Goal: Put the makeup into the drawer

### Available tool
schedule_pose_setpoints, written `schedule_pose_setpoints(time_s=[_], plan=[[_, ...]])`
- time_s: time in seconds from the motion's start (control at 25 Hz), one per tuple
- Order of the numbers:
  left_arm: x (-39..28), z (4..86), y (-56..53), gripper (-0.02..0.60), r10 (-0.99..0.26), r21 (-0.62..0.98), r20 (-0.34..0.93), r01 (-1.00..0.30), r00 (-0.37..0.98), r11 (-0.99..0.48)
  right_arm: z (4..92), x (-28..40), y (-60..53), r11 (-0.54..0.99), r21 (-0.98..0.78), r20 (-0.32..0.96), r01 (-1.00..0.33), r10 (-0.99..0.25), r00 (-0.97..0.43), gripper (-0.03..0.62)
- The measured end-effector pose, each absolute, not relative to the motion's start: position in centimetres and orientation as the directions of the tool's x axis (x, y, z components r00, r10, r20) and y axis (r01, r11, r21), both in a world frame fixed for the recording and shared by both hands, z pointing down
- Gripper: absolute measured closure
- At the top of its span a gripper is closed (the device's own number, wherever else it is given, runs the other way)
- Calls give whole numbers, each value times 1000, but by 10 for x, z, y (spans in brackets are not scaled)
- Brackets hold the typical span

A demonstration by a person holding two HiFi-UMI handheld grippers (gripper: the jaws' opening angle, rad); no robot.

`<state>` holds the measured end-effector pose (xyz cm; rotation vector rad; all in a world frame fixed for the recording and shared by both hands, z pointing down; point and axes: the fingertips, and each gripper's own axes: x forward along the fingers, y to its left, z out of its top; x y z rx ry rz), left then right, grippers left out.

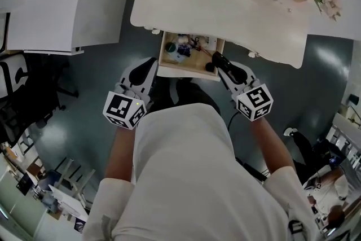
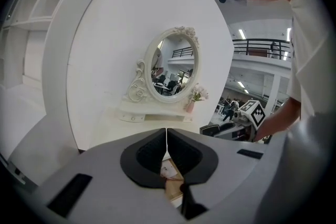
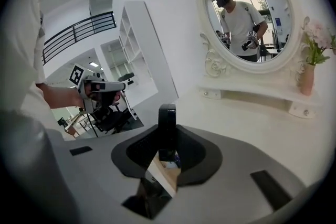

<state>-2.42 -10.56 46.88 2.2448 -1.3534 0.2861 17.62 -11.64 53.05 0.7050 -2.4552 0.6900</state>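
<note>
- Directly under the white dressing table's (image 1: 225, 3) curved near edge, the drawer (image 1: 186, 73) stands pulled out toward the person; the tabletop overhangs its far part.
- Drawer is pale bare wood with straight walls and square corners. Small items crowd its far half, among them a dark green round one and a blue one. The near strip of the floor is bare wood.
- Dark grey floor lies open on both sides of the drawer.
- Right gripper (image 3: 167, 159) pinches the makeup (image 3: 167, 131) between its pads. It is a black, glossy, slim case with a rounded top, held upright.
- In the head view the makeup (image 1: 218, 59) sits at the drawer's right side, toward the near corner. In the right gripper view, the wooden drawer edge and its contents show below the jaws.
- Left gripper (image 2: 166, 153) has its jaws pressed together with nothing between them. In the head view the left gripper (image 1: 149, 67) sits just beside the drawer's near left corner; I cannot tell whether it touches.
- Far on the tabletop are an oval mirror (image 3: 247, 13) in a carved white frame and a small pink vase of flowers (image 3: 310, 63) to its right.
</note>
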Motion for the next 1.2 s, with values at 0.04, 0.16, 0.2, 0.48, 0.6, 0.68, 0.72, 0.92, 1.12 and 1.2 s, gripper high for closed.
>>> schedule_pose_setpoints(time_s=[0.04,0.16,0.2,0.48,0.6,0.68,0.72,0.92,1.12,1.2], plan=[[-26,471,-106,560,-766,309,426,-873,481,-377,537,173,-116,742,-334,581,-582,-324,-746,488],[-32,477,-108,560,-761,314,439,-875,478,-368,559,164,-114,746,-360,608,-561,-268,-747,488],[-34,479,-108,560,-757,315,444,-874,480,-369,566,161,-114,746,-367,616,-556,-253,-746,488],[-44,501,-110,560,-718,308,485,-866,500,-395,605,137,-114,741,-398,664,-541,-175,-727,489],[-48,518,-112,560,-706,322,501,-865,501,-385,624,132,-112,737,-411,683,-536,-140,-716,488],[-50,526,-113,560,-700,331,507,-864,502,-380,638,129,-111,736,-414,698,-536,-122,-706,488],[-51,530,-113,560,-699,335,509,-863,503,-378,644,128,-111,736,-413,705,-536,-114,-700,488],[-50,548,-109,560,-686,359,528,-864,500,-353,672,130,-106,736,-419,741,-531,-61,-669,488],[-47,569,-105,560,-668,376,552,-864,499,-335,699,130,-99,740,-434,773,-514,13,-634,489],[-45,574,-103,560,-664,388,556,-862,501,-326,709,127,-96,735,-456,776,-501,53,-628,488]])
